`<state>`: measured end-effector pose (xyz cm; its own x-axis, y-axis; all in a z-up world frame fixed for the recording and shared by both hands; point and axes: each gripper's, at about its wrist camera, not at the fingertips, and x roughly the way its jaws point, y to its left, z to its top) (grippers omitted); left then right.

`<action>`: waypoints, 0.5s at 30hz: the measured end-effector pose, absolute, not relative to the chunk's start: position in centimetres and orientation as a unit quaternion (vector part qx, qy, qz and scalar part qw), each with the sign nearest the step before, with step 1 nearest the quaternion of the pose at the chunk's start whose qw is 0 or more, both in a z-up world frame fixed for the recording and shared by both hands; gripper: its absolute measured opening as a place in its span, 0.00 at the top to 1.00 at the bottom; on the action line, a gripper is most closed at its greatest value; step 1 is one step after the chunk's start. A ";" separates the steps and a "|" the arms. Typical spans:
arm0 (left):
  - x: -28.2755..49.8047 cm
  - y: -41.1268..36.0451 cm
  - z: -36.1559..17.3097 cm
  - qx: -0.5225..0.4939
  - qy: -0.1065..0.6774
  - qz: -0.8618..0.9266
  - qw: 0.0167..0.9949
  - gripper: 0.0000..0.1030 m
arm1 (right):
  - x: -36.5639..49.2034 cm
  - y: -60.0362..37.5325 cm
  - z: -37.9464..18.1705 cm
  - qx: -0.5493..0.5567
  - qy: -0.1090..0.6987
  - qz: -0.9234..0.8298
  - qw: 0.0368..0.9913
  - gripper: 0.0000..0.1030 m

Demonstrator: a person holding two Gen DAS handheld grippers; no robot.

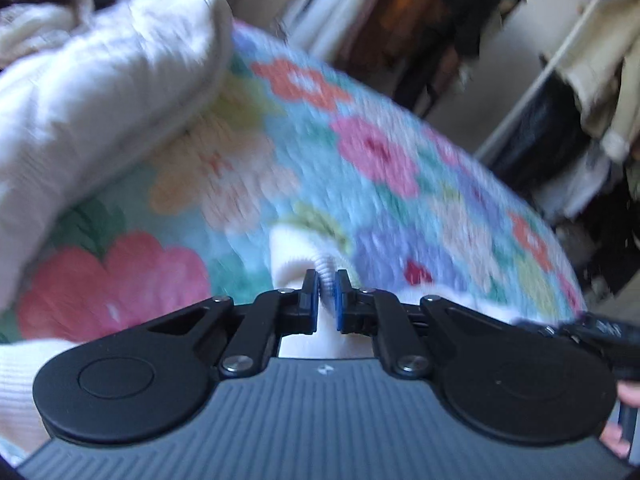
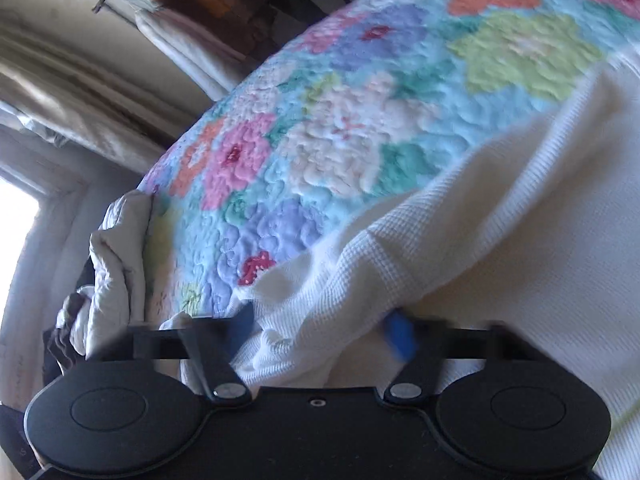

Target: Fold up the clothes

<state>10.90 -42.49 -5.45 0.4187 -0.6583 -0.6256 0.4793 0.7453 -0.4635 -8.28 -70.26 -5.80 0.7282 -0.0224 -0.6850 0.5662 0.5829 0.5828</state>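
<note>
On fluffy floral blanket [image 2: 360, 128], waffle-knit garment [image 2: 500, 220].

Floral quilt [image 1: 360, 184], clothes rack [image 1: 536, 80]

Your left gripper [image 1: 328, 296] and right gripper [image 2: 324, 334] share black linkage arms, silver screws, blue finger pads and round black pivot discs.

garment [image 2: 500, 220] on bedspread [image 2: 340, 128] | quilt [image 1: 100, 100] left, likely on bedspread | rack [image 1: 560, 60] behind
</note>
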 end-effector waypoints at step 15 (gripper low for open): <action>9.4 -41.5 -2.4 -0.145 0.214 -0.263 0.929 0.98 | -5.0 -82.6 -2.4 0.336 0.169 -0.215 0.901 0.93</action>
